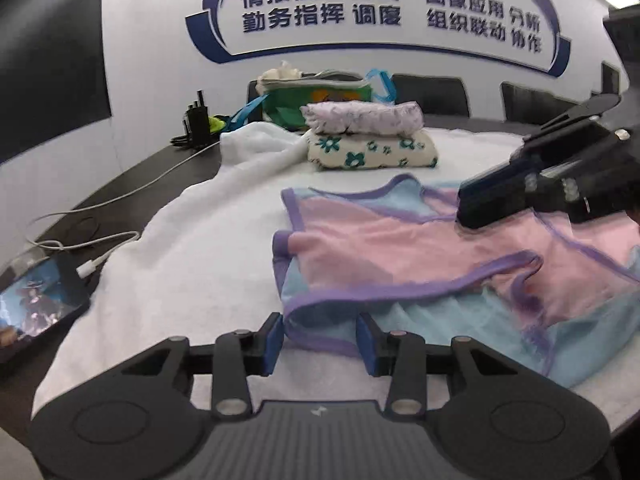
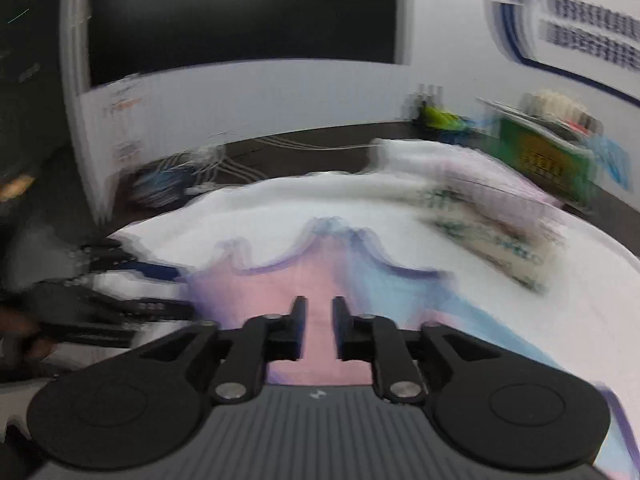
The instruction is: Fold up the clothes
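A pink and light-blue garment (image 1: 400, 240) with purple trim lies spread on a white towel (image 1: 180, 248). My left gripper (image 1: 320, 330) sits low at its near left corner. The blue pads (image 1: 274, 336) stand apart, with the purple-edged hem lying between them, not pinched. My right gripper (image 1: 464, 208) hovers over the garment's far right side. In the blurred right wrist view, the right gripper (image 2: 320, 314) shows a narrow gap, pink cloth (image 2: 280, 284) beneath and nothing between the fingers. The left gripper (image 2: 160, 304) appears at the left there.
Two folded items (image 1: 368, 136) are stacked at the back of the towel, with a green bag (image 1: 316, 100) behind them. A phone (image 1: 36, 304) on a white cable (image 1: 100, 248) lies at the left on the dark table (image 1: 132, 176). Black chargers (image 1: 196, 120) stand near the wall.
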A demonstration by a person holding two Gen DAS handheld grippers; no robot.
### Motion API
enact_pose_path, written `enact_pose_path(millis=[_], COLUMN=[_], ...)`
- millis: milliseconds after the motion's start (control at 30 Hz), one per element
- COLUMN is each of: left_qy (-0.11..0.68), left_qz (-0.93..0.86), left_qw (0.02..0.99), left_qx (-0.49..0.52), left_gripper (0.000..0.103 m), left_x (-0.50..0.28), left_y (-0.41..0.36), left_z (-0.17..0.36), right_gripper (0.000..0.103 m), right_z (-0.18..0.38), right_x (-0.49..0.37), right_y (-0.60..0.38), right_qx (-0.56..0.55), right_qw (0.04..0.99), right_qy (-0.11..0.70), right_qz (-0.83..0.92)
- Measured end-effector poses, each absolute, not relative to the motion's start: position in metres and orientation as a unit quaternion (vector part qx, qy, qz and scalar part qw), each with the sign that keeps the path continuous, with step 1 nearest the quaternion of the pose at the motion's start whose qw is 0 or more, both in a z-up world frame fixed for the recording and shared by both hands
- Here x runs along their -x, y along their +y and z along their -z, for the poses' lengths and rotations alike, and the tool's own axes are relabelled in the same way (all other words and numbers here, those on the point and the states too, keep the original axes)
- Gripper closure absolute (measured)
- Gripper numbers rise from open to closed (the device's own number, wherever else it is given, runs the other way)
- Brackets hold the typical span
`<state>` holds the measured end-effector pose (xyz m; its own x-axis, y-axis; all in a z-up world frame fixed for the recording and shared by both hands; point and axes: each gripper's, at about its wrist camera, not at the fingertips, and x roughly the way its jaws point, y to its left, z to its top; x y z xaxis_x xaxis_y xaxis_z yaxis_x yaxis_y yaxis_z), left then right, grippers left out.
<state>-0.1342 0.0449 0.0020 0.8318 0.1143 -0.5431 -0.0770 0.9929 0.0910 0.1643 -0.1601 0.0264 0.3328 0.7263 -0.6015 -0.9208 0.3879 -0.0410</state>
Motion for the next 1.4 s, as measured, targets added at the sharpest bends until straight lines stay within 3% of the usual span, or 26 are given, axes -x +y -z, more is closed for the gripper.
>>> enact_pose_path(millis=[67, 133, 200, 267, 367, 500, 633, 800, 833, 900, 967, 1100, 1133, 1267, 1333, 1400], left_qy=[0.282, 0.267, 0.264, 0.269, 0.275, 0.245, 0.255, 0.294, 0.298, 0.304, 0.301, 0.316, 0.323, 0.290, 0.257, 0.241], left_qz=[-0.069, -0.082, -0.086, -0.081, -0.007, 0.050, 0.041, 0.080, 0.087, 0.096, 0.082, 0.058, 0.062, 0.075, 0.068, 0.047], left_qw=[0.957, 0.960, 0.961, 0.959, 0.960, 0.967, 0.960, 0.941, 0.940, 0.939, 0.941, 0.938, 0.936, 0.930, 0.932, 0.937], left_qx=[-0.018, -0.009, -0.014, -0.028, -0.050, 0.040, 0.110, 0.146, 0.140, 0.127, 0.132, 0.128, 0.130, 0.212, 0.248, 0.248], left_gripper=[0.100, 0.101, 0.102, 0.101, 0.093, 0.071, 0.068, 0.068, 0.070, 0.100, 0.102, 0.101, 0.100, 0.076, 0.071, 0.066], left_x=[0.136, 0.146, 0.157, 0.170, 0.190, 0.203, 0.186, 0.152, 0.149, 0.145, 0.146, 0.151, 0.154, 0.165, 0.161, 0.142], left_y=[0.045, 0.043, 0.040, 0.034, 0.023, 0.059, 0.114, 0.130, 0.127, 0.120, 0.119, 0.124, 0.125, 0.145, 0.157, 0.159], left_z=[-0.003, -0.005, -0.006, -0.007, -0.004, -0.019, -0.023, -0.014, -0.013, -0.010, -0.010, -0.009, -0.007, -0.023, -0.039, -0.051], right_gripper=[0.083, 0.085, 0.098, 0.101, 0.101, 0.099, 0.096, 0.092, 0.092, 0.093, 0.101, 0.103, 0.102, 0.094, 0.058, 0.055], right_z=[-0.014, -0.003, 0.006, 0.009, 0.005, -0.010, -0.014, 0.011, 0.016, 0.021, 0.019, 0.007, 0.004, -0.015, -0.034, -0.046], right_x=[-0.155, -0.153, -0.158, -0.158, -0.158, -0.151, -0.128, -0.111, -0.109, -0.111, -0.114, -0.117, -0.117, -0.133, -0.146, -0.168], right_y=[-0.144, -0.136, -0.136, -0.142, -0.150, -0.159, -0.151, -0.123, -0.118, -0.116, -0.119, -0.130, -0.133, -0.148, -0.161, -0.162], right_qx=[0.225, 0.243, 0.252, 0.255, 0.254, 0.218, 0.158, 0.184, 0.191, 0.190, 0.182, 0.150, 0.149, 0.137, 0.107, 0.108], right_qw=[0.779, 0.776, 0.788, 0.792, 0.800, 0.812, 0.784, 0.787, 0.790, 0.798, 0.799, 0.765, 0.767, 0.769, 0.783, 0.811], right_qy=[0.261, 0.272, 0.282, 0.288, 0.286, 0.275, 0.282, 0.279, 0.278, 0.275, 0.281, 0.306, 0.306, 0.299, 0.273, 0.254], right_qz=[-0.524, -0.515, -0.486, -0.475, -0.462, -0.466, -0.529, -0.518, -0.512, -0.501, -0.500, -0.546, -0.543, -0.548, -0.549, -0.517])
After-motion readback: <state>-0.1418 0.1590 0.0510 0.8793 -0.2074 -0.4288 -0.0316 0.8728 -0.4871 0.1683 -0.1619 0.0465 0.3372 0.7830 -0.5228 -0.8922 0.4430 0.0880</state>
